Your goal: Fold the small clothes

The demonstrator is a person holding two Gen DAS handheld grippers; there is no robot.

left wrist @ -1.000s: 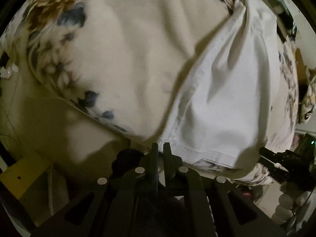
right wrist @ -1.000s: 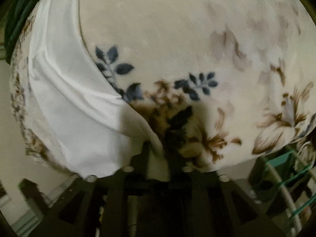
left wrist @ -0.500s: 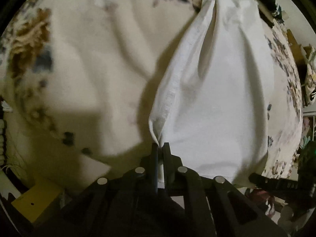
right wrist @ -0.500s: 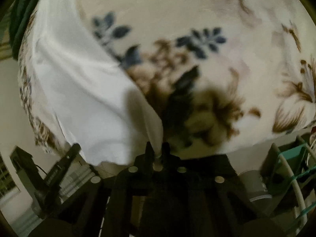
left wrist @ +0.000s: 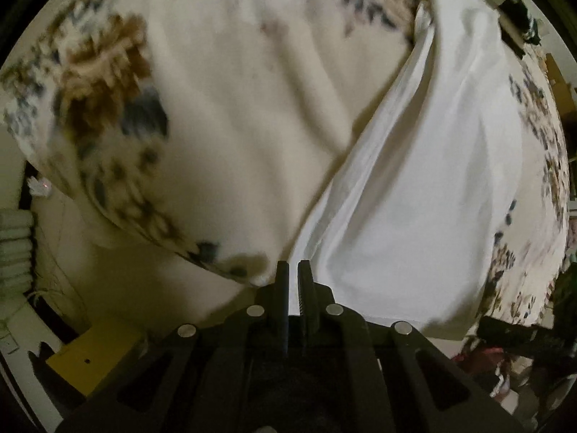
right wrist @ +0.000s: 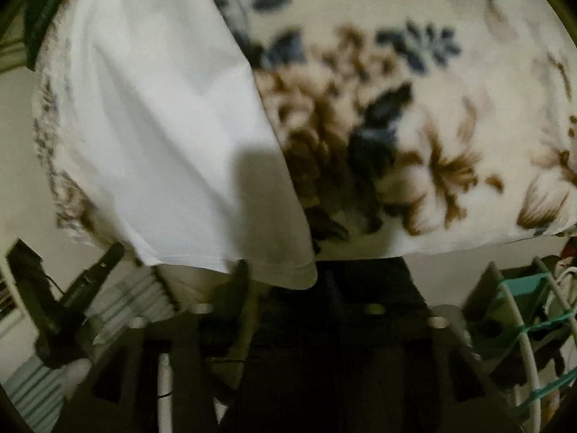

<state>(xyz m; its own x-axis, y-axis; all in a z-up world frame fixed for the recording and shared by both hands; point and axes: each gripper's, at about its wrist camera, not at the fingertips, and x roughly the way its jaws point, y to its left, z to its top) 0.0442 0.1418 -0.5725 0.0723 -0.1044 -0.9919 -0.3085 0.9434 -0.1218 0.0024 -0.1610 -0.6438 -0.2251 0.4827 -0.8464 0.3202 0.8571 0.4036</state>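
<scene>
A white garment lies on a cream blanket with brown and blue flowers. In the left wrist view it runs from the top right down to my left gripper, which is shut on its near corner. In the right wrist view the white garment covers the left half. Its hemmed near corner hangs loose just above my right gripper, which is open with its jaws well apart. The left gripper shows in the right wrist view at the lower left.
The flowered blanket drapes over the bed edge in both views. A yellow box sits on the floor at the lower left of the left wrist view. A white wire rack with green bands stands at the lower right of the right wrist view.
My right gripper has opened and let go of the garment corner, which now lies on the blanket edge. My left gripper stays shut on its corner and has moved back toward the bed edge.
</scene>
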